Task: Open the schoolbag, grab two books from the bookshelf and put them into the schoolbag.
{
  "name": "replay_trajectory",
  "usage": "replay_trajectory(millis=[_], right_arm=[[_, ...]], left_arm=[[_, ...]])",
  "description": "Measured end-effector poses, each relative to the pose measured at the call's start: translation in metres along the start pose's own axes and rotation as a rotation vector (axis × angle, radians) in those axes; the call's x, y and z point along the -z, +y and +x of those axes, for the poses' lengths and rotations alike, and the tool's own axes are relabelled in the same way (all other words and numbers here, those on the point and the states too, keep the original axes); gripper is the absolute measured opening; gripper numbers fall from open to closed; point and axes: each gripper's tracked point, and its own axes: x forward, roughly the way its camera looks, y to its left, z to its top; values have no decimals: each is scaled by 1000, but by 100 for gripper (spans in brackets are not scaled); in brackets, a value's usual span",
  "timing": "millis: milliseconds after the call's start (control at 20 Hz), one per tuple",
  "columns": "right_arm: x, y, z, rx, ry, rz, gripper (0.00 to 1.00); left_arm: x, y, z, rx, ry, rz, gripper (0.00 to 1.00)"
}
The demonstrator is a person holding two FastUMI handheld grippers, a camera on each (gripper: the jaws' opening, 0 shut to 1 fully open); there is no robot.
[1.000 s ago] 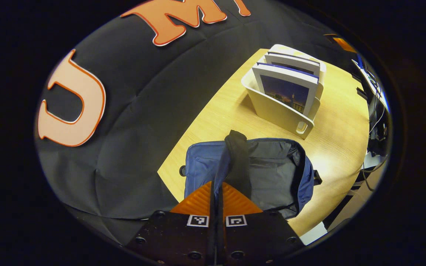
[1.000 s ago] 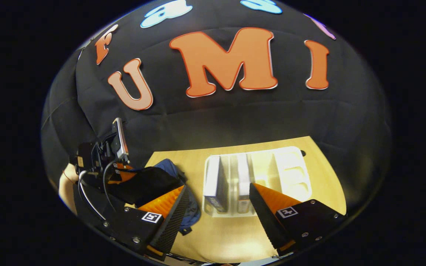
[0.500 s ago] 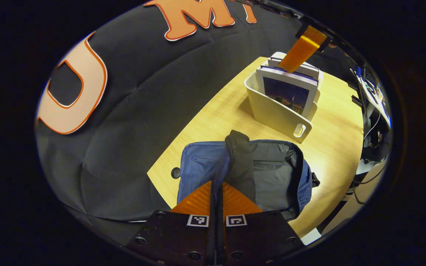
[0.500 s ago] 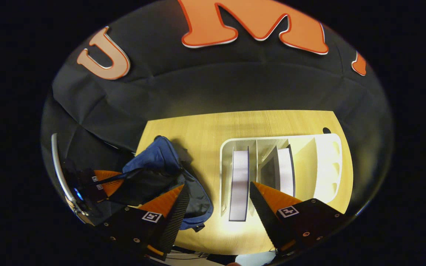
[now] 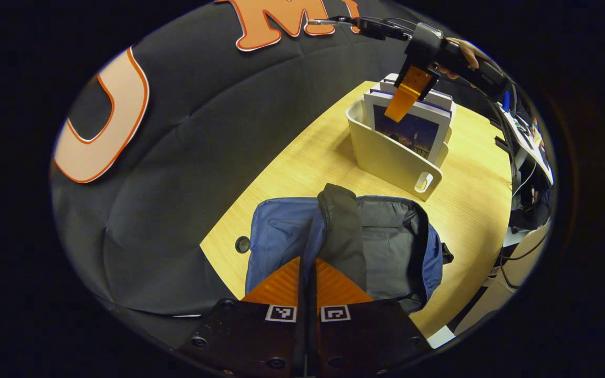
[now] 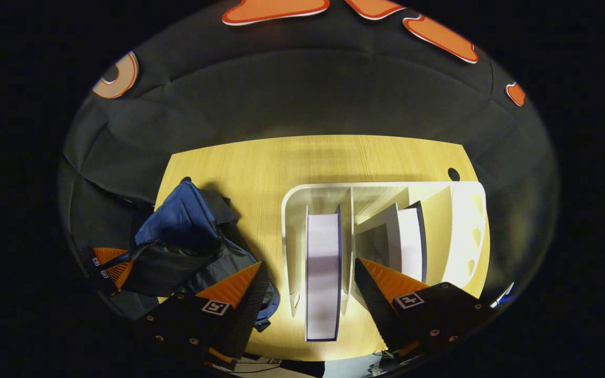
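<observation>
The blue schoolbag (image 5: pixel 281 231) lies open on the wooden table (image 5: pixel 308 152), its grey lining (image 5: pixel 386 247) showing. My left gripper (image 5: pixel 308 261) is shut on the bag's dark flap (image 5: pixel 342 226) and holds it up. A white bookshelf (image 5: pixel 386 157) behind the bag holds two upright books. In the right gripper view my right gripper (image 6: pixel 308 275) stands open, straddling from above the top edge of the left book (image 6: pixel 323 262). The second book (image 6: pixel 410 241) leans one compartment to the right. The right gripper (image 5: pixel 402 102) also hangs over the books in the left gripper view.
The bookshelf (image 6: pixel 460 226) has further compartments at its right end. The schoolbag (image 6: pixel 181 226) lies to its left, the left gripper (image 6: pixel 109 262) holding its flap. Cable holes (image 5: pixel 242 244) sit in the table. A desk with cables (image 5: pixel 528 136) stands beyond the table's right edge.
My right gripper has come down and forward over the bookshelf, so the left book now lies between its open fingers. The left gripper keeps holding the flap, barely moved.
</observation>
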Motion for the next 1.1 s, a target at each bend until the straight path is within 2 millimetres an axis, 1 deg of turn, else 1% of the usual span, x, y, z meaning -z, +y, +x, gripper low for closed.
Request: replay_trajectory(millis=[100,200,250,300,350,450,500,550,700,900,1100], right_arm=[[2,0,7,16,19,-4,96],[5,-2,12,36,36,-12,89],[5,-5,14,53,37,-7,64],[4,-3,12,51,38,7,50],[3,-3,16,50,37,14,36],[2,-3,12,45,38,27,33],[0,-2,9,36,30,38,42],[-2,-1,6,23,17,51,33],[-5,-3,-13,4,-12,76,33],[-3,-8,-50,-14,-58,98,33],[-2,-12,-103,-42,-137,109,33]], left_arm=[[1,0,2,1,0,1,2],[2,0,3,5,2,-2,2],[2,-1,2,7,4,-7,2],[4,-2,2,12,7,-12,3],[5,-3,3,15,7,-15,2],[5,-4,3,18,8,-12,3],[4,-4,3,17,9,-9,2],[4,-3,3,16,10,-9,2],[4,-5,3,14,14,-16,2],[0,-4,2,13,17,-4,2],[-1,-5,4,9,20,1,2]])
